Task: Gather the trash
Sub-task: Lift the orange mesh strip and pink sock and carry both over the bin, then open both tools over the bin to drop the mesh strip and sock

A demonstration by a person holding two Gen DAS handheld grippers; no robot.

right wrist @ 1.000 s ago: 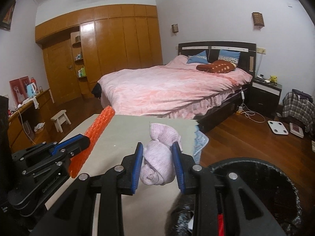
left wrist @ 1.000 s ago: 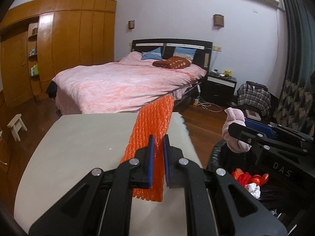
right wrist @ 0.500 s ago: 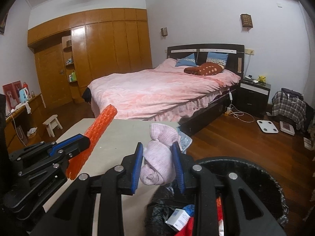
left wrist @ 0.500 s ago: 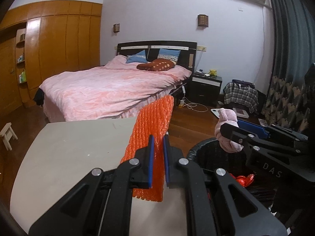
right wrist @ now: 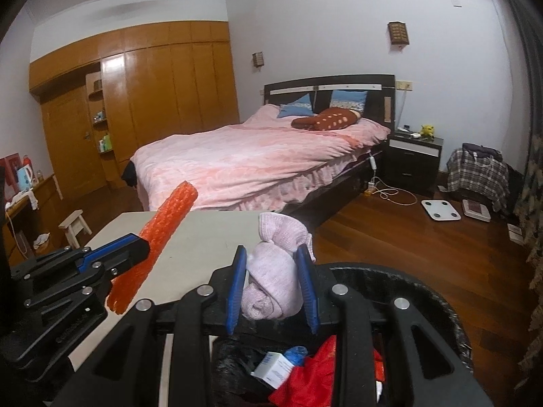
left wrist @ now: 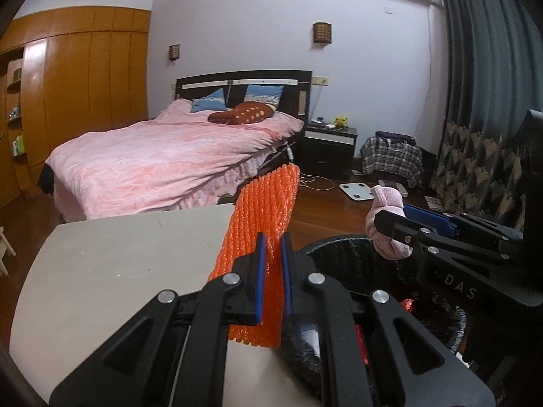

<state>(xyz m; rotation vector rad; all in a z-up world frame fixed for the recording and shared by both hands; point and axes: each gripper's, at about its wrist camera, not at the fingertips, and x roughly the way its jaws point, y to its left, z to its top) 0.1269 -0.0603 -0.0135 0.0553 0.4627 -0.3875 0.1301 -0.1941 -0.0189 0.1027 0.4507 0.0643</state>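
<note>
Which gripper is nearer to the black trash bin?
Right. The right gripper, shut on the pink sock, is above the trash bin opening. The left gripper, shut on the orange foam net, is beside its rim, over the table.

Behind the grey table (left wrist: 112,264), a bed (left wrist: 163,159) with pink cover, two blue pillows (right wrist: 348,99) and a brown dotted cushion (left wrist: 242,114). Beside it, a black nightstand (right wrist: 414,162) carrying a small yellow toy (right wrist: 427,130). On the wooden floor, a white scale (right wrist: 440,210). At left, a wooden wardrobe (right wrist: 163,88).
</note>
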